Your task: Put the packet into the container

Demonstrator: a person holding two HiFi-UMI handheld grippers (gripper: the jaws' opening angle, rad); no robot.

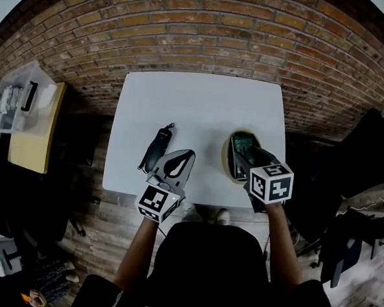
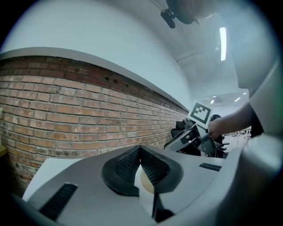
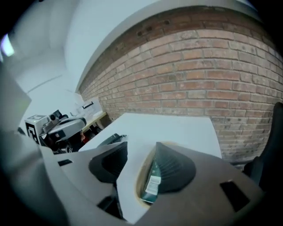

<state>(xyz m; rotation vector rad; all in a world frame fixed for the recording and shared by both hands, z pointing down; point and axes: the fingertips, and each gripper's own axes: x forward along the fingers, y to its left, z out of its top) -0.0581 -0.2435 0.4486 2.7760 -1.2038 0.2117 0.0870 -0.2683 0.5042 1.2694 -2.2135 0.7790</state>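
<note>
So the packet [image 1: 243,145] is already sitting inside the container [image 1: 225,159], the tan-rimmed round one on the right side of the white surface [image 1: 201,105]. The right claw [image 1: 250,161] hangs just above it, tilted down toward the bowl. In the right gripper view the jaws are spread with nothing pinched. The green packet [image 3: 152,185] shows below them, tucked a bit under the right-hand jaw and lying against the container's rim [image 3: 137,185], not touching either pad. Its long axis looks like it runs roughly the way the claw points, away from the person, with the white label end nearest the camera.

The left claw [image 1: 178,160] is pressed fully together on nothing, parked near the front edge of the surface, with the container off to its right. A black gadget [image 1: 157,146] lies just beyond it, and I can't tell what that is.

The right hand is clearly the nearer one. My guess is the drop is done, so what's left is pulling that claw clear without clipping the rim.
</note>
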